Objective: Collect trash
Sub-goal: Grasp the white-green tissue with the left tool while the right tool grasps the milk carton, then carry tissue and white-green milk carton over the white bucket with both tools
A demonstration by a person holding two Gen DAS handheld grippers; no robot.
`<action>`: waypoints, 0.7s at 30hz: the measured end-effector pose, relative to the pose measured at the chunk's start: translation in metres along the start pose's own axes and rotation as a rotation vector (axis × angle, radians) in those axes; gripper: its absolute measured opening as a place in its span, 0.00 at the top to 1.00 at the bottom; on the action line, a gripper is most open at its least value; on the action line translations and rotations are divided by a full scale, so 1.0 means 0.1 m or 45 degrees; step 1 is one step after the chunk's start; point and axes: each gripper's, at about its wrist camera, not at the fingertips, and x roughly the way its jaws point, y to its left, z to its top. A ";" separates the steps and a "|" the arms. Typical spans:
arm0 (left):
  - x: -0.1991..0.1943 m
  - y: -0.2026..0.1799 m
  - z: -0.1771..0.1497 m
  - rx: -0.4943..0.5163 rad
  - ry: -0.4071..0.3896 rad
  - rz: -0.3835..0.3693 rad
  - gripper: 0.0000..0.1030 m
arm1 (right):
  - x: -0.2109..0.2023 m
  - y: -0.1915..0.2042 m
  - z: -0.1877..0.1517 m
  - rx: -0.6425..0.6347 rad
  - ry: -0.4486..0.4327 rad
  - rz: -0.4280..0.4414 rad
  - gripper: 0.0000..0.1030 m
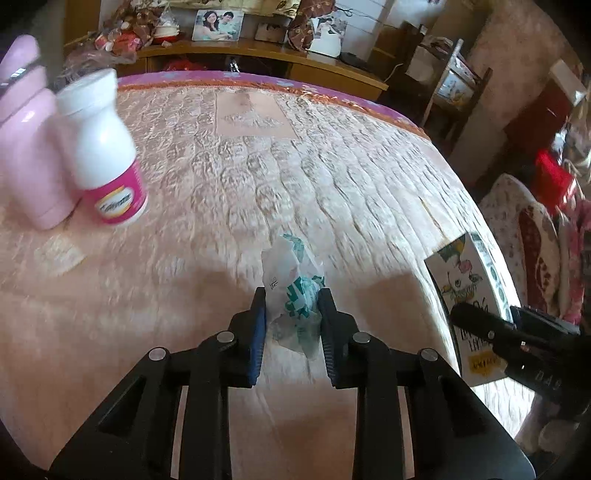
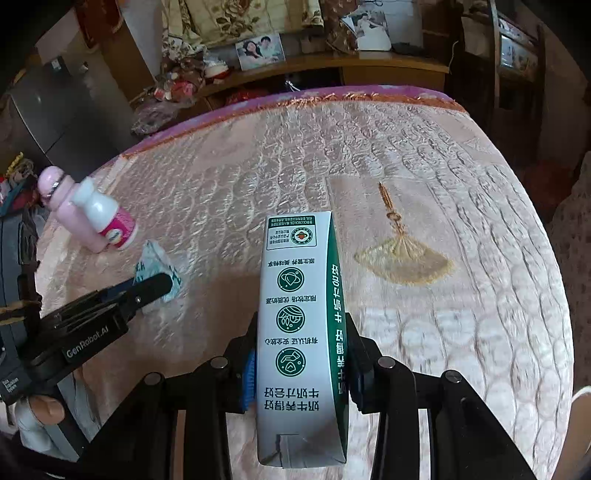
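Between the two fingers of the left tongs (image 1: 291, 308) sits a crumpled white-and-green wrapper (image 1: 293, 295), clamped from both sides by the blue pads (image 1: 258, 332). Whether the wrapper touches the bed (image 1: 332, 166) beneath it or hangs just clear cannot be told, as the frame is motion-blurred.

The right tongs (image 2: 301, 354) are closed on a white-and-green milk carton (image 2: 295, 332), gripped across its narrow sides, with its length running forward beyond the fingertips. In the left wrist view the same carton (image 1: 469, 295) appears to the right of the left tongs, held above the bed's edge.

Ahead and to the left of the left tongs stand a white pill bottle (image 1: 103, 147) with a pink label and a pink flask (image 1: 26, 147), the two touching. Both rest on the quilted bed cover.

Beyond the far edge of the bed, a wooden shelf (image 1: 258, 51) carries a framed photo (image 1: 218, 26).
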 end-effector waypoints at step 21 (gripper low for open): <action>-0.79 -1.13 -1.17 0.193 -0.018 -0.027 0.77 | -1.09 -0.28 -1.43 0.019 -0.019 -0.069 0.64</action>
